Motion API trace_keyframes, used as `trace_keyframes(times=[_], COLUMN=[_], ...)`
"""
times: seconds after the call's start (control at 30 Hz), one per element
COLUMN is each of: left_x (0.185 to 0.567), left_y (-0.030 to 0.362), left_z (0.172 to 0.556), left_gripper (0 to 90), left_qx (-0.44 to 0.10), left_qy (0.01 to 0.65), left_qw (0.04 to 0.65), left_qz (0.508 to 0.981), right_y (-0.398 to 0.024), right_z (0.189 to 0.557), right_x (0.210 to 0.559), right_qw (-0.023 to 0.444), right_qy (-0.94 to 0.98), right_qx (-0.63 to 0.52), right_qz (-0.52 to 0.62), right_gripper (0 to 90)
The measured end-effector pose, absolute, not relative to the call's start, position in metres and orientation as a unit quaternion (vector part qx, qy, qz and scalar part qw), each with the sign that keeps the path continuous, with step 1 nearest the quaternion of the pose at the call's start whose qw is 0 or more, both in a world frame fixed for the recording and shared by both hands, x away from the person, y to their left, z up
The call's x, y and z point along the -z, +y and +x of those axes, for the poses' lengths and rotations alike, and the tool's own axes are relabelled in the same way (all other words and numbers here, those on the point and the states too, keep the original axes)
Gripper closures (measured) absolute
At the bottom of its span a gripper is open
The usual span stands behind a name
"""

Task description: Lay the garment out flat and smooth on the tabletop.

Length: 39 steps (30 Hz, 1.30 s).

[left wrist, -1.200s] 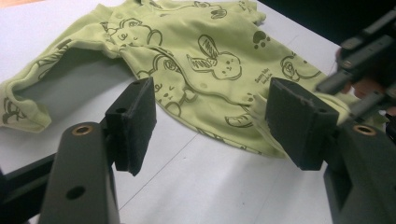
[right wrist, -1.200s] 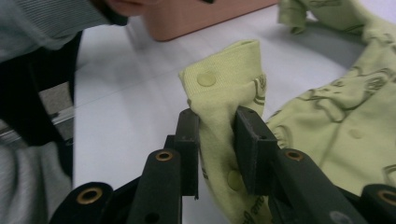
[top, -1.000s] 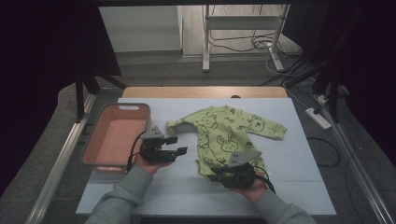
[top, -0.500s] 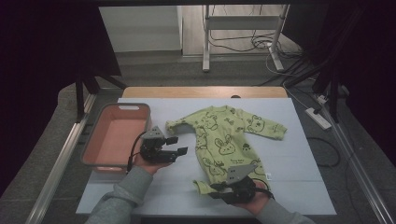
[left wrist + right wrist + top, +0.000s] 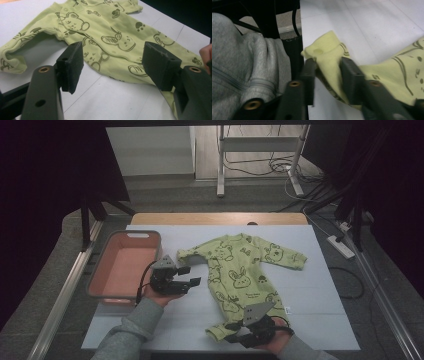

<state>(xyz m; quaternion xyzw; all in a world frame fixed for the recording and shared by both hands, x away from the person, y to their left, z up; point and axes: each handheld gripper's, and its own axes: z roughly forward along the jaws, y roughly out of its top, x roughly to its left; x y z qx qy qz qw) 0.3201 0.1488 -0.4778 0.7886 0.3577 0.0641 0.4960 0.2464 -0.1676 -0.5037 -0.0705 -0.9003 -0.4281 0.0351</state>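
Note:
A lime-green baby romper (image 5: 240, 270) with dark animal prints lies spread on the white table cover, neck toward the far side. My left gripper (image 5: 192, 275) hovers open just left of the romper's body, its jaws (image 5: 115, 62) wide apart with nothing between them and the romper (image 5: 112, 37) ahead. My right gripper (image 5: 229, 332) is at the near edge by the romper's leg cuff (image 5: 215, 332). Its jaws have just been opening; the cuff (image 5: 324, 50) still lies loosely between them (image 5: 327, 75).
A salmon-pink bin (image 5: 125, 236) stands at the table's left side beside my left hand. The table's front edge (image 5: 302, 37) runs right by the right gripper, with a grey sleeve (image 5: 249, 62) beyond it. A power strip (image 5: 340, 245) and cables lie on the floor at right.
My right gripper pulled the romper's leg toward the near edge, stretching the garment out flat, and its jaws have widened around the cuff. The left gripper stayed put.

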Motion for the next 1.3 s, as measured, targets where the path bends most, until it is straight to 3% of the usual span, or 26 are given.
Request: trace_keyframes(times=[0.3,0.37,0.6,0.87,0.9,1.07,1.3], left_x=[0.478,0.478,0.478,0.478,0.478,0.478,0.478], left_y=[0.148,0.148,0.147,0.147,0.148,0.149,0.148], left_z=[0.32,0.32,0.32,0.32,0.32,0.32,0.319], left_gripper=[34.0,33.9,33.9,34.0,33.9,33.9,33.9], left_qx=[-0.064,-0.064,-0.065,-0.065,-0.065,-0.065,-0.066], left_qy=[0.357,0.357,0.356,0.356,0.355,0.357,0.357], left_qw=[0.495,0.495,0.494,0.493,0.492,0.493,0.494], left_qz=[0.789,0.79,0.791,0.791,0.792,0.791,0.79], right_y=[-0.182,-0.182,-0.166,-0.131,-0.128,-0.13,-0.145], right_z=[0.253,0.257,0.281,0.311,0.313,0.318,0.315], right_x=[0.482,0.48,0.491,0.508,0.511,0.514,0.494], right_qw=[0.024,0.003,-0.044,-0.06,-0.064,-0.066,-0.054], right_qy=[-0.866,-0.866,-0.876,-0.896,-0.9,-0.904,-0.868], right_qx=[0.492,0.49,0.448,0.387,0.377,0.354,0.44], right_qz=[-0.088,-0.106,-0.174,-0.21,-0.211,-0.229,-0.222], right_gripper=[51.8,50.8,50.0,50.4,52.3,82.7,85.4])
